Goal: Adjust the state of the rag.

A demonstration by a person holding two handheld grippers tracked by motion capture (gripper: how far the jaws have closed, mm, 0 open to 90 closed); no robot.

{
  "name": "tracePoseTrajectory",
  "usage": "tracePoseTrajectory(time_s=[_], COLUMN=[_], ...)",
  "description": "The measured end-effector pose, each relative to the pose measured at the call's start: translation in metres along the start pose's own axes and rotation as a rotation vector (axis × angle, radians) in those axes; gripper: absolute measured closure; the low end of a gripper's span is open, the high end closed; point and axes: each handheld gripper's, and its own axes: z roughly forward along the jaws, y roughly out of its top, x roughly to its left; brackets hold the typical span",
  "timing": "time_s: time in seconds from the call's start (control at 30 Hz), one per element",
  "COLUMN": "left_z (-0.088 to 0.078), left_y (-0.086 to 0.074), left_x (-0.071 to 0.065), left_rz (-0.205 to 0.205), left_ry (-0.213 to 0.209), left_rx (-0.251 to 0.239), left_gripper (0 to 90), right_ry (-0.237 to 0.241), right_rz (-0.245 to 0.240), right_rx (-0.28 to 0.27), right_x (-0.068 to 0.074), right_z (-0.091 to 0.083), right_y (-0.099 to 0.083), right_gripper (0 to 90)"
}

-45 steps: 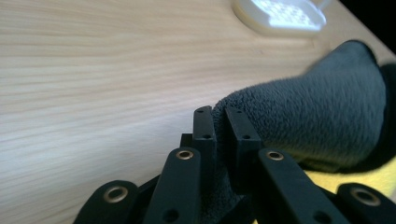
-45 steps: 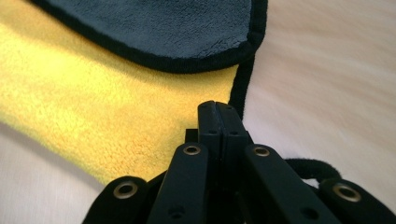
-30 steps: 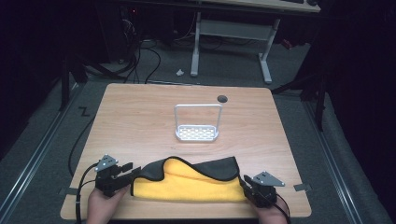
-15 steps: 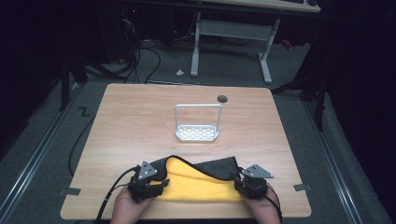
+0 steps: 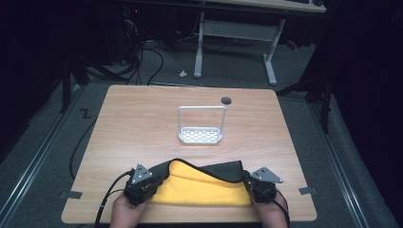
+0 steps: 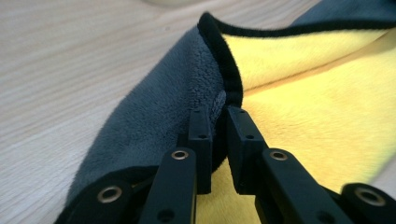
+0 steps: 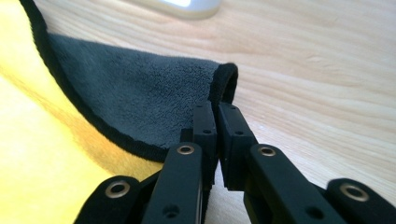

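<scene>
The cloth (image 6: 299, 107) is fluffy yellow-and-grey pile, the table (image 5: 142, 123) smooth matt wood grain, the rack (image 5: 200, 135) pale metal.

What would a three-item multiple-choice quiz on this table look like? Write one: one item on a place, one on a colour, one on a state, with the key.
1. Where does the white wire rack stand relative to the cloth?
A. Beyond it, toward the table's far edge
B. On top of it
C. Left of it, at the table's edge

2. Which colours does the cloth show?
A. Red and white
B. Yellow and dark grey
C. Green only

3. How does the left hand-held gripper stand?
A. Wide open above bare wood
B. Lying on its side, away from the cloth
C. Closed on the cloth's dark edge

Key: 1 A, the rack sits mid-table past the cloth. 2 B, yellow face, grey folded-over side. 3 C, its jaws, which have just been closing, pinch the hem between them.
</scene>
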Motion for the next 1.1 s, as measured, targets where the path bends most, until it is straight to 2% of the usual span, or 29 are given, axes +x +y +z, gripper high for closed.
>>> tracePoseTrajectory(time_s=[0.07, 0.13, 0.17, 0.23, 0.27, 0.3, 0.37, 0.47, 0.57, 0.6, 0.63, 0.67, 0.7, 0.8, 0.87, 0.93, 1.0, 1.03, 1.07, 1.1], left_z=[-0.01, -0.017, -0.019, -0.019, -0.013, -0.007, 0.008, 0.026, 0.033, 0.031, 0.027, 0.024, 0.018, -0.002, -0.017, -0.029, -0.037, -0.042, -0.049, -0.051], left_y=[0.004, 0.009, 0.013, 0.021, 0.025, 0.028, 0.034, 0.037, 0.036, 0.036, 0.035, 0.035, 0.033, 0.02, 0.004, -0.016, -0.029, -0.035, -0.04, -0.042], left_x=[0.002, 0.007, 0.013, 0.031, 0.043, 0.052, 0.069, 0.088, 0.105, 0.112, 0.115, 0.116, 0.114, 0.109, 0.103, 0.093, 0.083, 0.078, 0.07, 0.064], left_rz=[-0.004, 0.0, -0.004, -0.044, -0.07, -0.078, -0.102, -0.122, -0.182, -0.22, -0.245, -0.245, -0.237, -0.222, -0.235, -0.231, -0.248, -0.275, -0.315, -0.317], left_ry=[-0.001, 0.023, 0.034, 0.031, 0.034, 0.059, 0.097, 0.132, 0.152, 0.156, 0.134, 0.129, 0.132, 0.132, 0.121, 0.115, 0.088, 0.067, 0.028, 0.001], left_rx=[-0.038, -0.06, -0.072, -0.091, -0.071, -0.066, -0.042, 0.002, -0.016, -0.029, -0.037, -0.033, -0.043, -0.056, -0.067, -0.043, -0.036, -0.038, -0.057, -0.063], left_gripper=[80.7, 80.7, 80.8, 80.8, 80.7, 80.7, 80.5, 80.8, 79.5, 76.3, 70.6, 62.5, 60.3, 56.7, 57.6, 57.8, 56.4, 54.5, 52.3, 49.5], right_ry=[-0.005, -0.009, -0.013, -0.013, -0.014, -0.035, -0.039, -0.067, -0.098, -0.113, -0.117, -0.114, -0.108, -0.078, -0.059, -0.039, -0.015, -0.007, 0.0, 0.011], right_rz=[0.001, 0.012, 0.012, 0.015, 0.017, 0.015, 0.045, 0.084, 0.099, 0.115, 0.122, 0.124, 0.125, 0.101, 0.083, 0.072, 0.056, 0.052, 0.043, 0.027], right_rx=[-0.019, -0.052, -0.073, -0.093, -0.098, -0.096, -0.078, -0.046, -0.031, -0.03, -0.026, -0.028, -0.031, -0.041, -0.036, -0.031, -0.019, -0.013, -0.011, -0.01], right_x=[0.001, 0.0, 0.0, -0.002, -0.004, -0.006, -0.013, -0.024, -0.035, -0.038, -0.044, -0.047, -0.048, -0.045, -0.039, -0.033, -0.025, -0.022, -0.018, -0.013], right_z=[-0.006, -0.012, -0.014, -0.012, -0.008, 0.001, 0.022, 0.051, 0.072, 0.075, 0.076, 0.073, 0.069, 0.051, 0.037, 0.026, 0.013, 0.008, 0.003, -0.004], right_y=[-0.001, 0.002, 0.006, 0.018, 0.025, 0.034, 0.047, 0.061, 0.071, 0.074, 0.075, 0.075, 0.075, 0.062, 0.048, 0.033, 0.017, 0.013, 0.007, 0.001], right_gripper=[87.3, 87.4, 87.4, 87.3, 87.3, 87.3, 87.2, 87.2, 79.9, 77.1, 76.4, 75.9, 75.5, 73.1, 72.2, 71.3, 70.6, 70.2, 69.7, 68.9])
